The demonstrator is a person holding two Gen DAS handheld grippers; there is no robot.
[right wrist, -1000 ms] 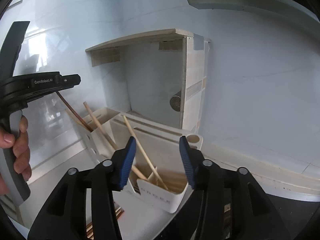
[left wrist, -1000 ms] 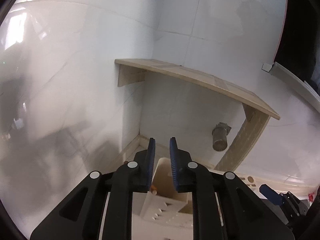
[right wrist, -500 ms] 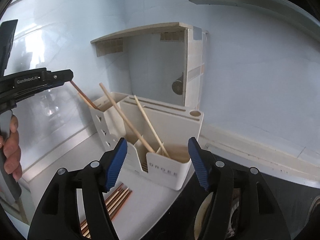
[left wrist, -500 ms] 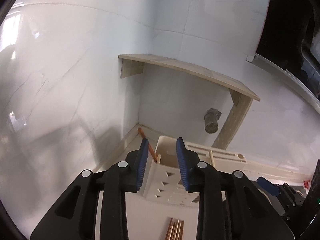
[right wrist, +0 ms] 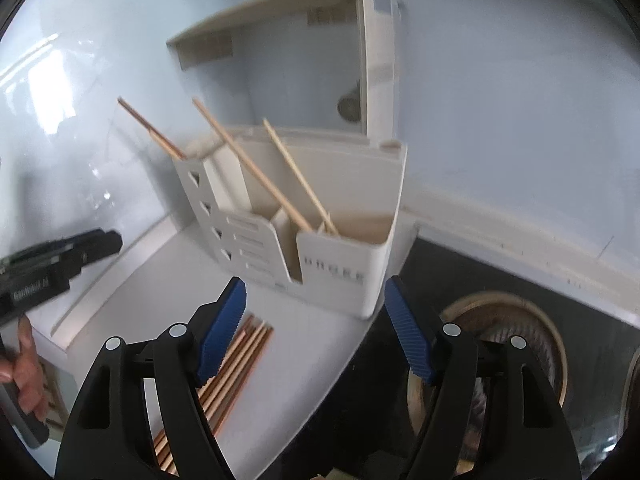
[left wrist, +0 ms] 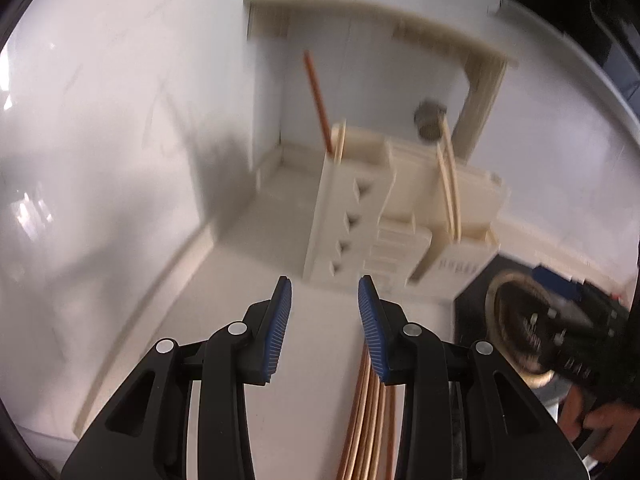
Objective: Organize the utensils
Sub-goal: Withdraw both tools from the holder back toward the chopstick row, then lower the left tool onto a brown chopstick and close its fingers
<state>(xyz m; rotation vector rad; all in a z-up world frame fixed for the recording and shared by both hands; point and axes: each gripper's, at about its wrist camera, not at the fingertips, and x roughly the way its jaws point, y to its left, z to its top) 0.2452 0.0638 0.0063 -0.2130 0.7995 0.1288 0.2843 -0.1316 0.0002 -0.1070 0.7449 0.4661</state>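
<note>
A cream utensil holder (left wrist: 392, 216) (right wrist: 320, 240) stands on the white counter near the wall corner. A reddish-brown chopstick (left wrist: 318, 100) (right wrist: 150, 130) leans out of its far compartment, and pale chopsticks (left wrist: 450, 184) (right wrist: 256, 168) lean in the front ones. A bundle of copper-coloured chopsticks (left wrist: 368, 420) (right wrist: 224, 376) lies flat on the counter. My left gripper (left wrist: 324, 316) hangs over the counter beside that bundle, its jaws opening and empty. My right gripper (right wrist: 314, 320) hovers in front of the holder, its jaws opening wide with nothing between them.
A wooden shelf (left wrist: 360, 4) (right wrist: 280, 12) is fixed on the tiled wall above the holder. Right of the counter sits a dark stove top with a round burner (right wrist: 512, 344) (left wrist: 516, 320). A hand (right wrist: 24, 364) grips the left tool's handle.
Both grippers have tilted down and sunk toward the counter while their jaws widened. The reddish chopstick that was between the left jaws now stands free in the holder. The flat bundle has come into view.
</note>
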